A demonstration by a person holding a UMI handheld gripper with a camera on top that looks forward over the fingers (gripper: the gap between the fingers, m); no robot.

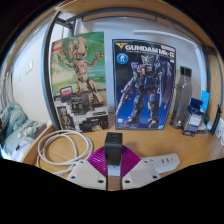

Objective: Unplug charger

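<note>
A black charger (113, 146) sits between my two fingers, and both magenta pads (98, 160) press on its sides. My gripper (113, 162) is shut on it. A white power strip (165, 160) lies on the wooden table just right of the fingers, and its near end is hidden behind the right finger. I cannot tell whether the charger's prongs are in the strip. A white cable (58, 150) lies coiled on the table left of the fingers.
A Groot box (78, 70) and a Gundam model box (143, 82) stand upright against the wall beyond the charger. A grey and blue object (192, 110) stands right of them. Small clutter (12, 125) lies at the far left.
</note>
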